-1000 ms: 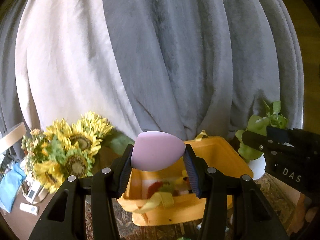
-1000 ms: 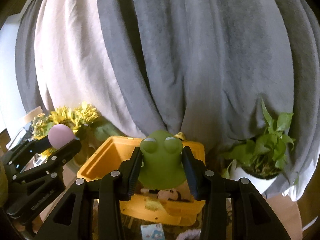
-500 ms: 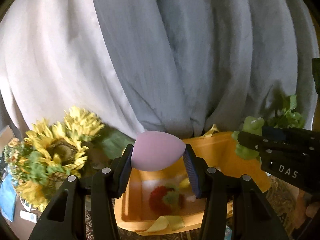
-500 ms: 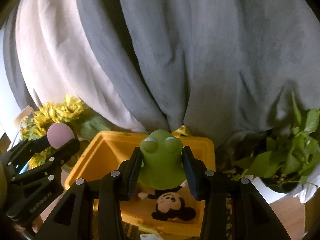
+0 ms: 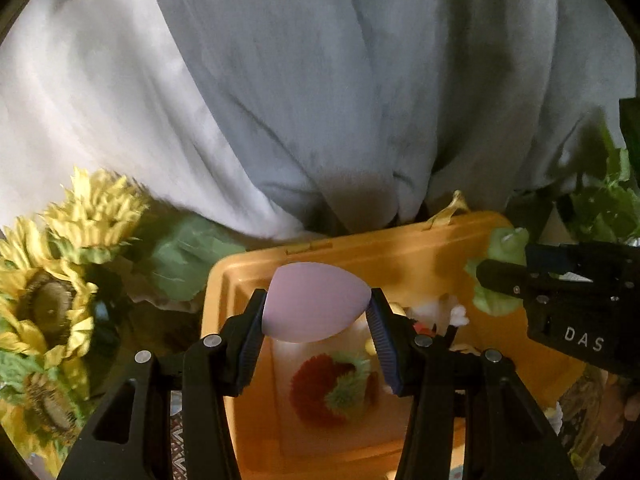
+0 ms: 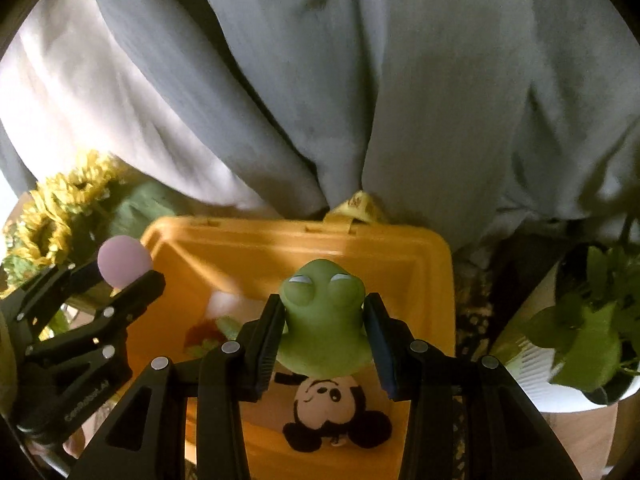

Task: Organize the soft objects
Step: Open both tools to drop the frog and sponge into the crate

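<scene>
the left gripper (image 5: 316, 312) squeezes a pink egg (image 5: 314, 306) between its fingers, up above the yellow box (image 5: 400, 248). the right gripper (image 6: 324, 326) squeezes a green frog (image 6: 322, 320) – it hangs over the same box. down inside lie a mouse doll (image 6: 334, 412) and a red and green fluffy toy (image 5: 334, 390). sunflowers (image 5: 48, 300) stand left of the box, a leafy plant (image 6: 592, 320) right – grey curtain (image 6: 320, 80) behind.

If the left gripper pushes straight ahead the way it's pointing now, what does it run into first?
Probably the far wall of the yellow bin. The left gripper, shut on the pink sponge, points over the bin's open interior toward that wall, with the grey curtain behind. Depth is unclear; it may pass just above the rim.
</scene>
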The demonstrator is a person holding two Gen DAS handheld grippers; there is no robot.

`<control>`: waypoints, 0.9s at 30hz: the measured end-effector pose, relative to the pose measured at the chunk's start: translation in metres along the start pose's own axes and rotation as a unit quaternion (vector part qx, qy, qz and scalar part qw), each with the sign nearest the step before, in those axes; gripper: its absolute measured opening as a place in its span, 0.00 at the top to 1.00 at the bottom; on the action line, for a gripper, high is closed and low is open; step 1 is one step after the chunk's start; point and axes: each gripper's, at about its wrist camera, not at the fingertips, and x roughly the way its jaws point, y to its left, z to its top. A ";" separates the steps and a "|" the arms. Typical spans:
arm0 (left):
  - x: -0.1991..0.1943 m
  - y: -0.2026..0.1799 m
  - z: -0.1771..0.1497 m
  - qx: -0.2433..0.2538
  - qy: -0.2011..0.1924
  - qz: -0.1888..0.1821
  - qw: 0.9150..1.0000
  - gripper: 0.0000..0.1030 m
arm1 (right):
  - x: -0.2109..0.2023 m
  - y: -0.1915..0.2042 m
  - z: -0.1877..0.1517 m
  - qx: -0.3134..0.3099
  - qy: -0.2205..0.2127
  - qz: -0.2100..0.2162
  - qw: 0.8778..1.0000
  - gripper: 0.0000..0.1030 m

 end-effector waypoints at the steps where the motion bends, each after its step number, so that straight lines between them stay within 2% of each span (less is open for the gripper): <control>1: 0.005 0.001 -0.001 -0.001 0.008 -0.001 1.000 0.52 | 0.005 -0.001 0.000 0.001 0.011 -0.002 1.000 0.59; 9: 0.035 0.006 0.002 0.005 0.052 0.002 0.999 0.50 | 0.025 -0.001 0.003 0.001 0.050 -0.008 0.999 0.58; 13: 0.042 0.008 0.003 0.004 0.067 0.003 0.998 0.33 | 0.027 -0.002 0.006 0.001 0.054 -0.016 0.998 0.53; 23: 0.024 0.012 0.003 -0.003 0.048 0.005 0.999 0.26 | -0.001 -0.003 0.004 0.001 0.019 -0.030 0.999 0.52; 27: 0.008 0.013 0.001 -0.012 0.032 0.007 0.999 0.22 | -0.024 -0.002 0.000 0.002 -0.015 -0.047 0.999 0.43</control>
